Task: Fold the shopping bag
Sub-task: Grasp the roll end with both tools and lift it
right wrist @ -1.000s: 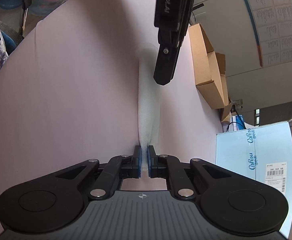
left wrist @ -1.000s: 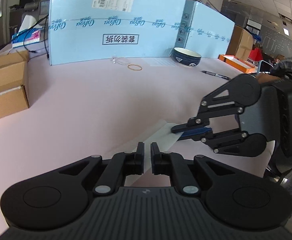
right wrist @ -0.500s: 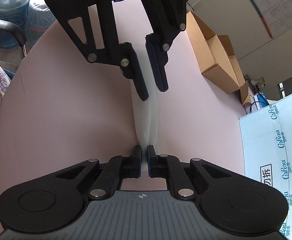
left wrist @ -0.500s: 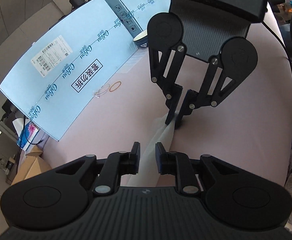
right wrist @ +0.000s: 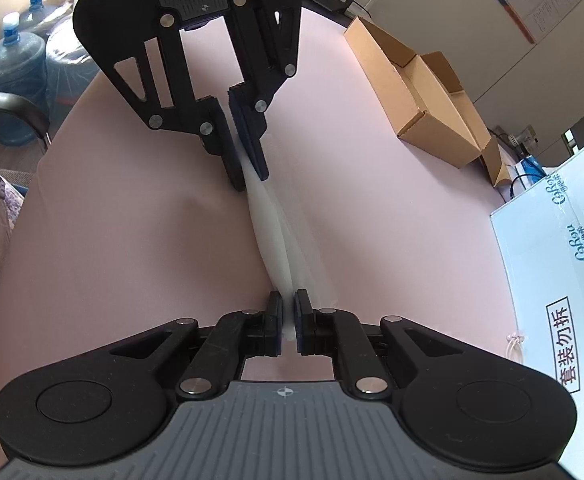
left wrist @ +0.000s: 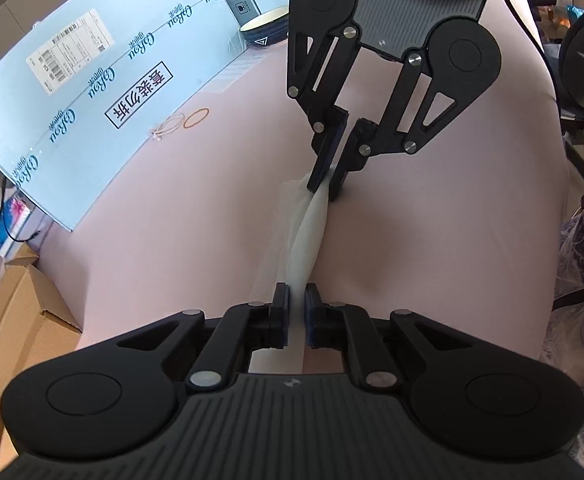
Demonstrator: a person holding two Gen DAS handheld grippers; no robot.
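The shopping bag [left wrist: 310, 232] is a thin white translucent strip stretched between my two grippers above the pink table. My left gripper [left wrist: 296, 292] is shut on one end of it. My right gripper [right wrist: 287, 298] is shut on the other end. The bag [right wrist: 275, 236] is twisted along its length and hangs a little above the table. The two grippers face each other: the right gripper [left wrist: 326, 192] shows in the left wrist view and the left gripper [right wrist: 251, 182] in the right wrist view.
A large light blue carton [left wrist: 91, 80] stands along the table's back. A dark bowl [left wrist: 265, 32], an orange rubber band [left wrist: 195, 118] and a clear band lie near it. Brown cardboard boxes [right wrist: 424, 96] sit at one table end. Water bottles [right wrist: 11, 76] stand beyond the edge.
The left gripper has swung round to face the right one, opened briefly, then closed on the bag's end. The bag now hangs lifted and twisted between both grippers.
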